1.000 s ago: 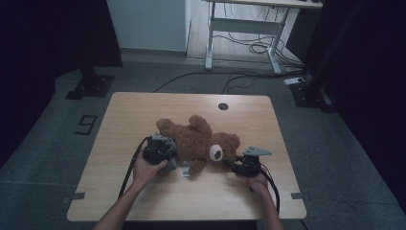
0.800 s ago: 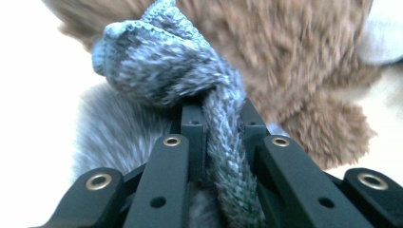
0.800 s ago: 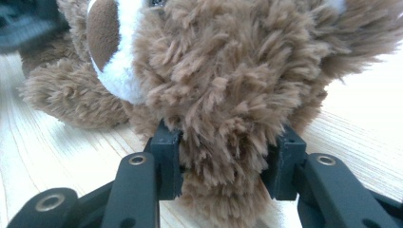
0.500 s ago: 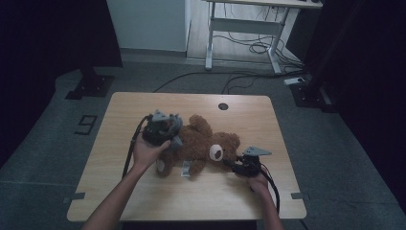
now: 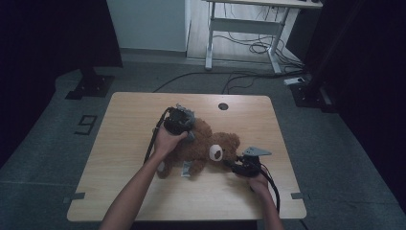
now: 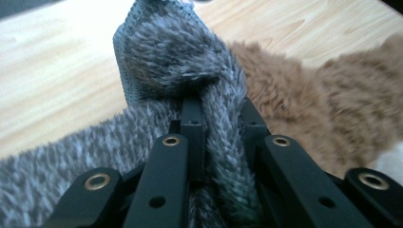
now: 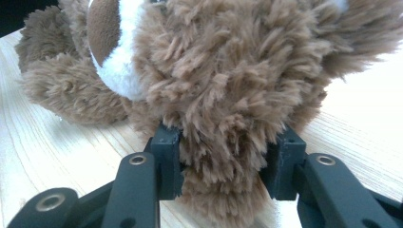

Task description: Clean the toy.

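Since the earlier frame, the left gripper (image 5: 184, 125) has carried its pinched grey cloth (image 6: 176, 61) up over the bear (image 5: 210, 146), which lies mid-worktop (image 5: 124, 143). The right gripper (image 5: 238, 165) clamps the bear's head fur. A harder tug could slip the thin cloth from the fingers (image 6: 192, 126), or drag the bear along.

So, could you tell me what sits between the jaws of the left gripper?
In the left gripper view, a fold of grey fuzzy cloth is pinched between the left gripper's jaws, beside the brown teddy bear.
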